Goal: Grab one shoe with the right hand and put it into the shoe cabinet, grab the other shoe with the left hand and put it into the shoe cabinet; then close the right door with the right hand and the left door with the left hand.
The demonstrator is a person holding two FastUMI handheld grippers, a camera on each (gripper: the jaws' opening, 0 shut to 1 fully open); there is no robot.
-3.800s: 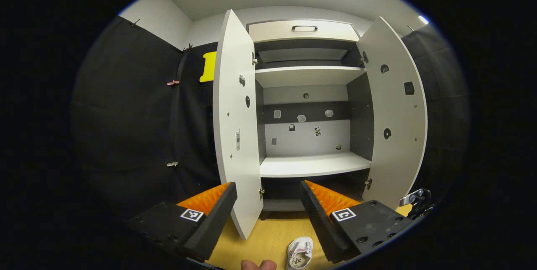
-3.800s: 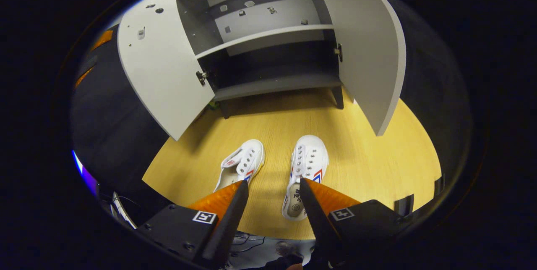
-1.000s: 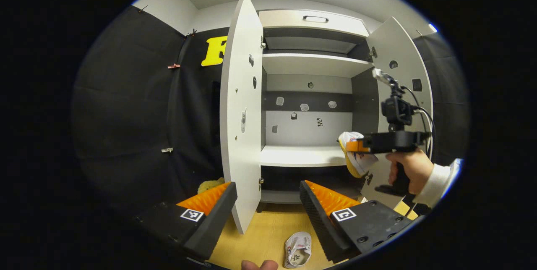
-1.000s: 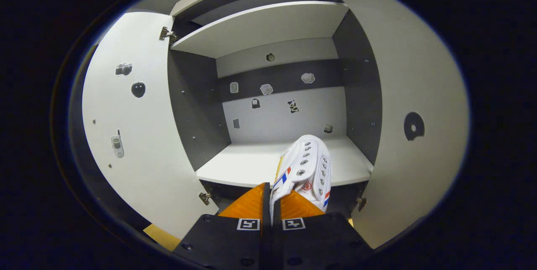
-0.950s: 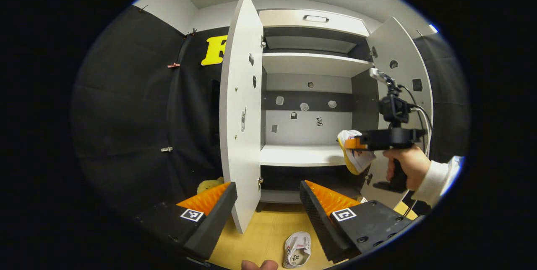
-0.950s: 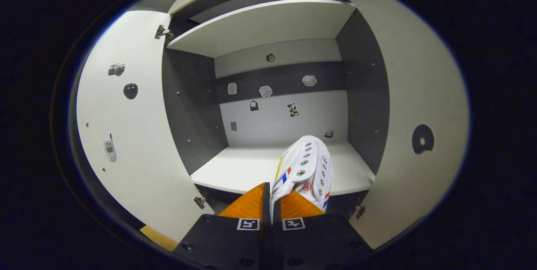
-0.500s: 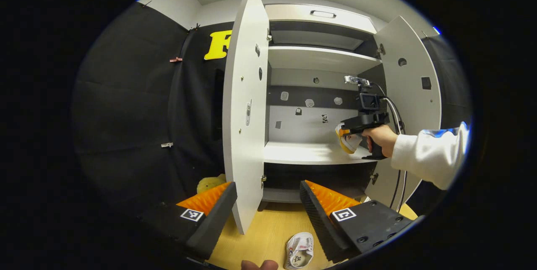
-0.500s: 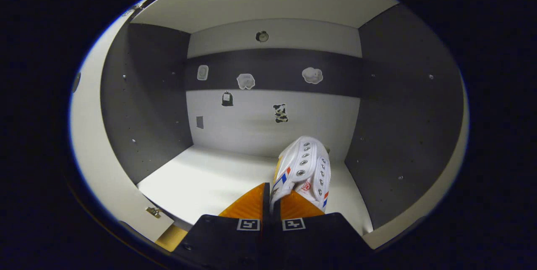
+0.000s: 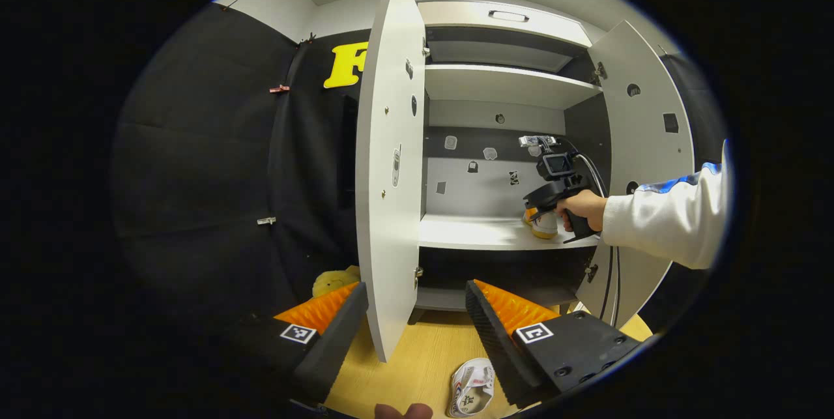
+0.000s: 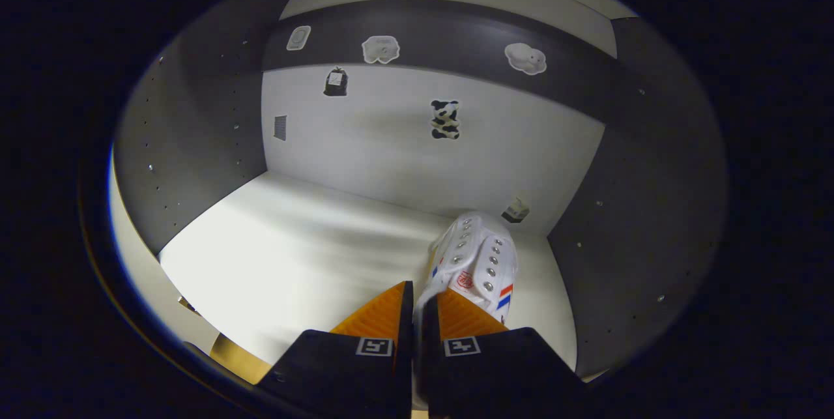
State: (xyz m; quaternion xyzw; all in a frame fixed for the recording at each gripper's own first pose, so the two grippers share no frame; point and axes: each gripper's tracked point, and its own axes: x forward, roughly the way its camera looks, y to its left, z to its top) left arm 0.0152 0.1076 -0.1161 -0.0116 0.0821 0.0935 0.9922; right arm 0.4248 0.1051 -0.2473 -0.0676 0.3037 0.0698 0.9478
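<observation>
A white shoe (image 10: 479, 262) with red and blue stripes rests low on the cabinet's middle shelf (image 10: 293, 243), close to the right inner wall. My right gripper (image 10: 417, 292) is shut on its rim, toe pointing to the back. In the left gripper view that right gripper (image 9: 550, 196), held by a hand, reaches into the shoe cabinet with the shoe (image 9: 542, 225) on the shelf (image 9: 475, 233). The other white shoe (image 9: 472, 385) lies on the wooden floor, just below my open left gripper (image 9: 417, 305). Both cabinet doors stand open: the left door (image 9: 391, 165) and the right door (image 9: 642, 119).
The left door's edge stands between my left gripper's fingers, farther off. A yellow plush toy (image 9: 332, 281) lies on the floor left of the cabinet. A white sleeve (image 9: 664, 217) crosses in front of the right door. Stickers dot the cabinet's back wall (image 10: 417, 139).
The right gripper has gone deeper into the cabinet and come down, bringing the shoe onto the middle shelf. The left gripper has shifted slightly and stays open.
</observation>
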